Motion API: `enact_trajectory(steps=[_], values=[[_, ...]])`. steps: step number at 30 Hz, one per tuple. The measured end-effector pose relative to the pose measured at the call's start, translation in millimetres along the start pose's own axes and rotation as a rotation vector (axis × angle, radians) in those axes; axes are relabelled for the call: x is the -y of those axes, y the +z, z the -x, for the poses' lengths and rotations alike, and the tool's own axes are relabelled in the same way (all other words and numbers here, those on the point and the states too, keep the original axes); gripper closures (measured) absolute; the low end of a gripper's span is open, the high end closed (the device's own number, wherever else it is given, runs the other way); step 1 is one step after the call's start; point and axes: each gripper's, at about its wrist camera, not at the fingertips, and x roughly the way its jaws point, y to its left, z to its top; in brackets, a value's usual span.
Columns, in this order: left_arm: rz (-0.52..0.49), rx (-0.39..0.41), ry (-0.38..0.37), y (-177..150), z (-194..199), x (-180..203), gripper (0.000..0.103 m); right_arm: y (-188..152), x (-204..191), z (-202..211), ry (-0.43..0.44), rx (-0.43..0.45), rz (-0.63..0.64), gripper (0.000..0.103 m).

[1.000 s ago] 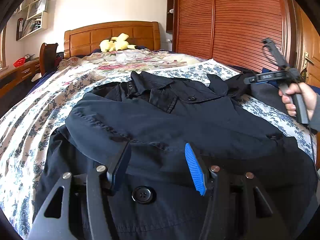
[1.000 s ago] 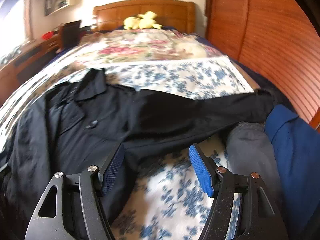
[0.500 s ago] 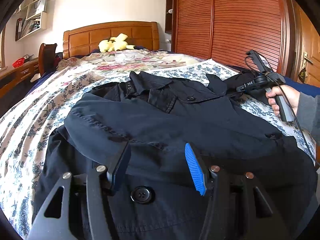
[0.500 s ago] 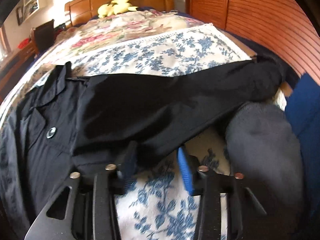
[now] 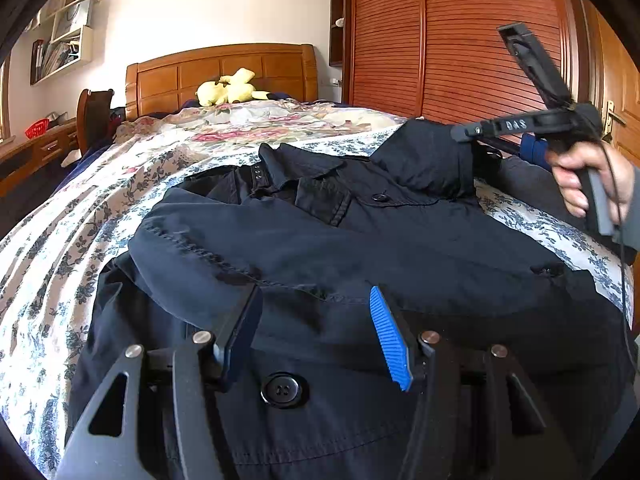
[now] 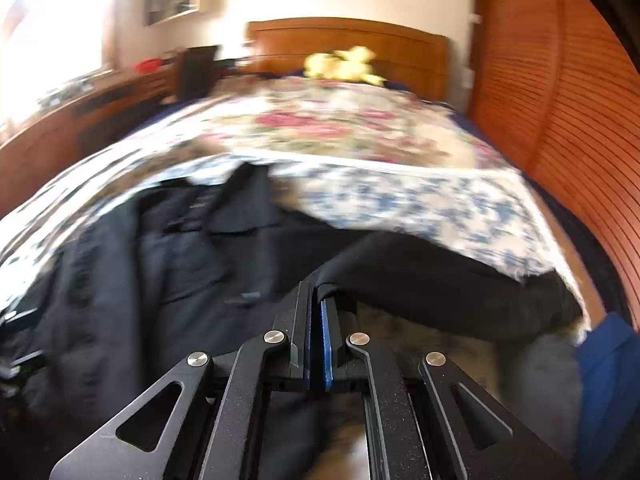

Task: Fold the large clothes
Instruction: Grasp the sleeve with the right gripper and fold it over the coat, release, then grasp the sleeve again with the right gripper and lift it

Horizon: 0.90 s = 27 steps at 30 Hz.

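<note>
A large black button-front cotton coat (image 5: 360, 248) lies spread face up across the bed with the blue-and-white floral cover (image 5: 52, 248), its collar toward the carved wooden headboard (image 5: 220, 68), where a yellow plush toy (image 5: 228, 88) sits. On the left, the left gripper (image 5: 316, 328) hovers low over the coat's lower front, just above a big black button (image 5: 283, 390); its fingers are spread with nothing between them, the cloth lying beneath rather than in the grip.

Further right, the coat's long black sleeve (image 6: 440, 280) runs out toward the reddish slatted wardrobe doors (image 5: 460, 40). The right gripper (image 6: 316, 320) has its fingers pressed together, pinching the sleeve's cloth near the cuff; in the left wrist view that end of the sleeve stands raised above the coat's shoulder, below the person's hand (image 5: 588, 176) on the grip.

The step in hand looks like folding the right sleeve in over the chest. The next move probably calls for carrying the pinched cuff across toward the button line, laying it flat without bunching, then letting go, while the left gripper could steady the body panel.
</note>
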Motion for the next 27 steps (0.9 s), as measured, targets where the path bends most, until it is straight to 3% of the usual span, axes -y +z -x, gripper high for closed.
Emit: enact_trajectory(steps=[5, 12, 13, 15, 17, 27], values=[[-0.003, 0.002, 0.002, 0.3, 1.2, 0.6, 0.048, -20.2, -32.5, -9.5, 0.049, -0.087, 0.040, 0.101], [-0.007, 0.004, 0.004, 0.5, 1.7, 2.2, 0.048, -41.5, -29.8, -3.9, 0.007, -0.148, 0.015, 0.099], [-0.008, 0.004, 0.004, 0.5, 1.7, 2.3, 0.048, -41.2, -30.0, 1.9, 0.000, -0.142, 0.015, 0.097], [-0.008, 0.005, 0.005, 0.6, 1.8, 2.3, 0.048, -37.9, -25.6, 12.4, -0.030, -0.119, 0.019, 0.070], [-0.008, 0.005, 0.005, 0.6, 1.7, 2.3, 0.048, -33.4, -17.9, 22.0, -0.046, -0.090, 0.013, 0.052], [-0.007, 0.004, 0.004, 0.5, 1.8, 2.3, 0.048, -20.8, 51.6, 8.8, -0.188, -0.078, -0.132, 0.040]])
